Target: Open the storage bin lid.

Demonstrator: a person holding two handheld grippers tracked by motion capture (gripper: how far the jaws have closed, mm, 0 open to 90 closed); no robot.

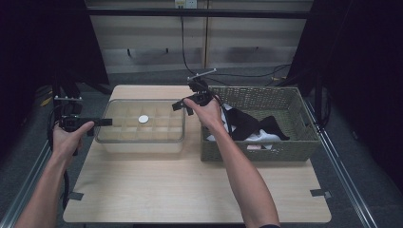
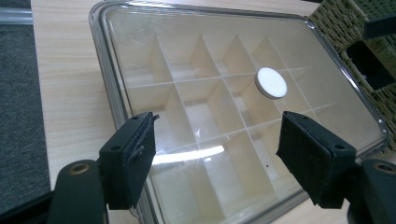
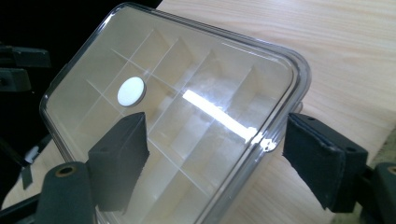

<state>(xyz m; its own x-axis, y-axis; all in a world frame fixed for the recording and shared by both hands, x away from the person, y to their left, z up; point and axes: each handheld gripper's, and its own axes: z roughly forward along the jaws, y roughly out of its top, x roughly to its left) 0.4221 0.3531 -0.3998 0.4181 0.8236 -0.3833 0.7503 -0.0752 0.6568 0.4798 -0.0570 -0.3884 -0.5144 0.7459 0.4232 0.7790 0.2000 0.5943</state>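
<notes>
Pale wooden table point(image 1: 190, 190) bears clear, rectangular, compartmented plastic box point(image 1: 140, 127).

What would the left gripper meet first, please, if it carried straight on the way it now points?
Most likely the clear lidded box: the open left gripper points at its near end, with one pad by the rim. Whether it would strike the lid's edge or skim over the top is hard to judge.

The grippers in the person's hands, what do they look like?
Both are black. The left gripper and the right gripper each end in two flat, blocky black pads held by round brass-coloured screws. Dark cables trail from them, and a thin grey bar sticks out above the right one. The forearms are bare, with no sleeves.
</notes>
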